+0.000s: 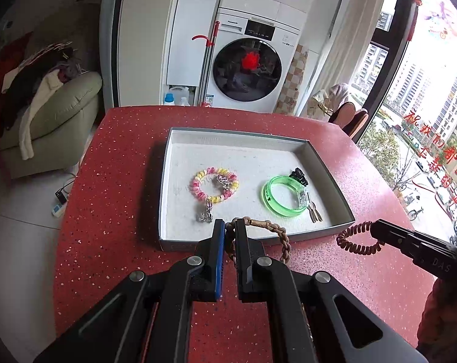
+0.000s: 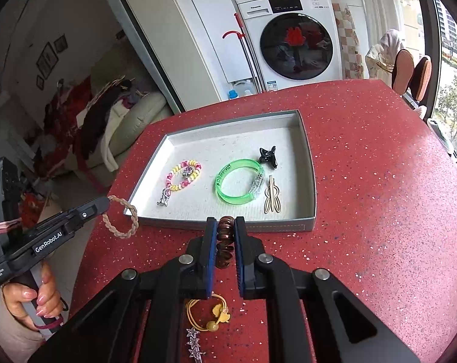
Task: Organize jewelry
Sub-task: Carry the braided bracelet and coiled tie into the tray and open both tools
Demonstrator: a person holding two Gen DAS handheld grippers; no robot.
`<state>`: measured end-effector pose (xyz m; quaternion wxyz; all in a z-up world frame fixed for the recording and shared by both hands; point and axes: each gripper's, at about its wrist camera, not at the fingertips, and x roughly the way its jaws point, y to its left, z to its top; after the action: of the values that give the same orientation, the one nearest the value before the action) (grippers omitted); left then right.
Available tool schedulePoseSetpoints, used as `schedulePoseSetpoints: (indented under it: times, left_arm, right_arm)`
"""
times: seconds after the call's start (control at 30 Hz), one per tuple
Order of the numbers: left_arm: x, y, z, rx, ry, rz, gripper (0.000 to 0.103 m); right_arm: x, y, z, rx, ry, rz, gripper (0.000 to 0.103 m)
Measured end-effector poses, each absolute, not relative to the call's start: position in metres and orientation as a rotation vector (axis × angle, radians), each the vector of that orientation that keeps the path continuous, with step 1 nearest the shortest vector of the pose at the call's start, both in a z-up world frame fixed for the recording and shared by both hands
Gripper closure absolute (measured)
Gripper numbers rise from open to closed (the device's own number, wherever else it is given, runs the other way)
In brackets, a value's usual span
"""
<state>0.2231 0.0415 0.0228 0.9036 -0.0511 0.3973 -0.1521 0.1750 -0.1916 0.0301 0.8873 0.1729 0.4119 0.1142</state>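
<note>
The left hand-held gripper (image 1: pixel 230 225), low centre of its view, pinches a braided bracelet (image 1: pixel 277 233), its loop partly hidden behind the jaws. The right hand-held gripper (image 2: pixel 225 222) pinches a brown coil tie (image 2: pixel 225 242) lengthwise, before the tray (image 2: pixel 307 227) on the worktop (image 2: pixel 379 181).

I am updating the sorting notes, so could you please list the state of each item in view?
Left tool: shut on braided bracelet.
Right tool: shut on brown spiral hair tie.
Tray: open, holding pieces.
Green bangle: flat in tray.
Yellow hair tie: on table, outside tray.
</note>
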Motion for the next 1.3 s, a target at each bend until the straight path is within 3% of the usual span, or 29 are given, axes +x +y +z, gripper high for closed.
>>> schedulePoseSetpoints:
  times: [0.8, 1.3]
  left_arm:
    - [0.330, 0.020, 0.020, -0.053, 0.821, -0.218, 0.078]
    - [0.352, 0.001, -0.031, 0.019, 0.890, -0.196, 0.078]
  right_arm:
    - [0.287, -0.186, 0.020, 0.378, 0.874, 0.249, 0.091]
    - [0.317, -0.185, -0.027, 0.404, 0.935, 0.217, 0.091]
